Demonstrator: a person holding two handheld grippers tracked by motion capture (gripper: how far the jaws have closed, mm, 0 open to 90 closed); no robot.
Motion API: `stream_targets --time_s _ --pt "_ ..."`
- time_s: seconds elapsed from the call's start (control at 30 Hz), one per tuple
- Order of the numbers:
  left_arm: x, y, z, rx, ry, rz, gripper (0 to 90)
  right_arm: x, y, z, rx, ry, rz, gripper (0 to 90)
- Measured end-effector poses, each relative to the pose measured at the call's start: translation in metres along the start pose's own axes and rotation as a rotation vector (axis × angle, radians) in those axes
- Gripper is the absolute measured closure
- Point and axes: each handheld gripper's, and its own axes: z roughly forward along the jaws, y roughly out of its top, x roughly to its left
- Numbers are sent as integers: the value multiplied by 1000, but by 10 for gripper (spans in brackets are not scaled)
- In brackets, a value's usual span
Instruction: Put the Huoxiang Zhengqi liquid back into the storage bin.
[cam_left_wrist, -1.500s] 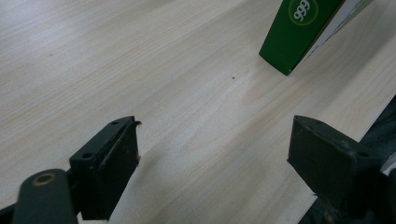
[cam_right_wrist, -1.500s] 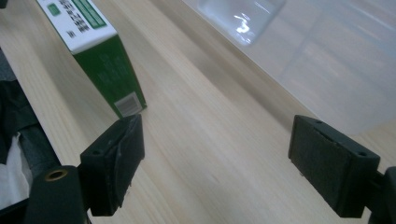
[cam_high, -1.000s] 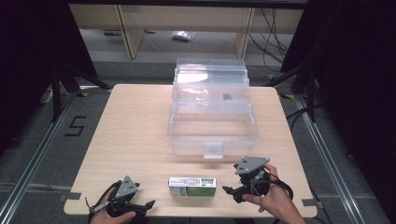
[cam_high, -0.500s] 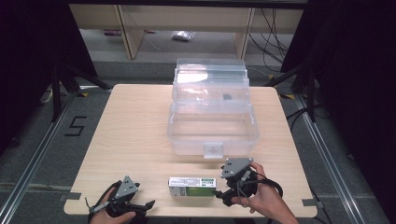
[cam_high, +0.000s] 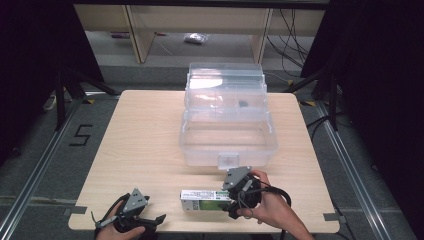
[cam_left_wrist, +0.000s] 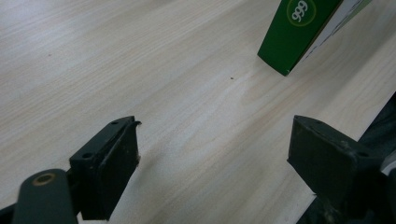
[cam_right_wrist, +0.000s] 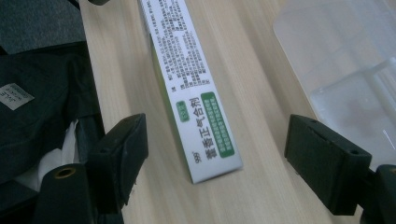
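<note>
A long white and green medicine box (cam_high: 204, 199) lies flat near the table's front edge. My right gripper (cam_high: 232, 200) sits at the box's right end, open. In the right gripper view the box (cam_right_wrist: 195, 102) runs away from me, and its near end lies between the wide-spread jaws of my right gripper (cam_right_wrist: 223, 156) without touching either. My left gripper (cam_high: 151, 222) rests at the front left of the table, open and holding nothing. In the left gripper view my left gripper (cam_left_wrist: 212, 158) stands over bare wood, with the box's green end (cam_left_wrist: 299, 28) ahead to the right.
A clear plastic container (cam_high: 227, 142) with its lid tipped back stands at the middle back of the wooden table (cam_high: 145, 135), just behind my right hand. A small dark item (cam_high: 243, 104) shows inside it. Shelving (cam_high: 200, 20) stands beyond the table.
My right gripper has moved left and slightly forward, up to the right end of the medicine box. The left gripper and the box have stayed put.
</note>
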Motion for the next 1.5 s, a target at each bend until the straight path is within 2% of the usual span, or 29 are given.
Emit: stream_targets --time_s 0.1,0.17,0.2,0.23,0.3,0.33,0.37,0.4,0.43,0.47,0.53,0.57,0.6,0.63,0.73,0.77,0.8,0.87,0.93,1.0,1.07,1.13,1.17,1.2,1.23,1.27,1.37,1.43,1.5 --pt "2 0 -1 11 0 16 156 -1 4 3 17 2 -21 229" --pt "0 0 -1 -7 -1 -4 156 -3 7 7 32 17 -34 232" --pt "2 0 0 -1 -1 12 156 -3 8 8 40 16 -25 232" --pt "0 0 -1 -1 3 -5 156 -3 11 9 60 30 -29 233" --pt "0 0 -1 2 -6 -1 156 -4 13 11 61 43 -45 236" --pt "0 0 0 -11 -4 -6 156 -4 15 11 68 42 -34 236" --pt "1 0 0 -4 1 2 156 -5 16 12 71 49 -46 237" --pt "0 0 0 -6 -2 -9 156 -5 19 15 84 51 -57 238" --pt "1 0 -1 9 -5 4 156 -5 20 16 89 60 -60 240" --pt "0 0 0 -4 -4 -10 156 -5 21 17 91 60 -67 239" --pt "1 0 -1 -5 0 -1 156 -4 22 18 99 54 -53 240" --pt "0 0 -1 -8 -3 -6 156 -5 23 20 101 68 -72 241" --pt "1 0 0 -3 4 2 156 -4 24 20 110 63 -55 242" --pt "0 0 0 -4 1 -9 156 -4 24 21 112 58 -61 242" --pt "0 0 -1 -3 0 -1 156 -3 27 24 135 76 -60 246" --pt "1 0 -1 2 -1 8 156 -3 28 25 133 66 -73 246" --pt "1 0 0 -3 4 0 156 -2 29 26 141 80 -69 248" --pt "0 0 -1 -7 -3 -4 156 -1 33 27 143 69 -80 252" --pt "0 0 -1 -7 -6 -2 156 -1 36 30 148 84 -109 254" --pt "1 0 0 -4 4 -2 156 0 37 30 155 81 -97 254" --pt "0 0 -1 -4 0 0 156 3 40 34 187 70 -76 264" --pt "0 0 -1 -2 0 4 156 4 41 35 199 62 -76 264" --pt "1 0 -1 -1 1 2 156 2 41 36 207 56 -112 267" --pt "1 0 0 -6 -1 0 156 2 43 38 212 57 -127 269" --pt "1 0 -1 -2 1 1 156 4 43 38 221 56 -112 270" --pt "0 0 -1 -4 0 1 156 4 45 40 224 60 -139 273" --pt "1 0 -1 -2 1 2 156 6 46 41 245 56 -129 287" --pt "1 0 -1 -4 1 2 156 6 48 44 246 67 -149 304" --pt "0 0 -1 -3 0 5 156 9 49 45 261 60 -132 334"
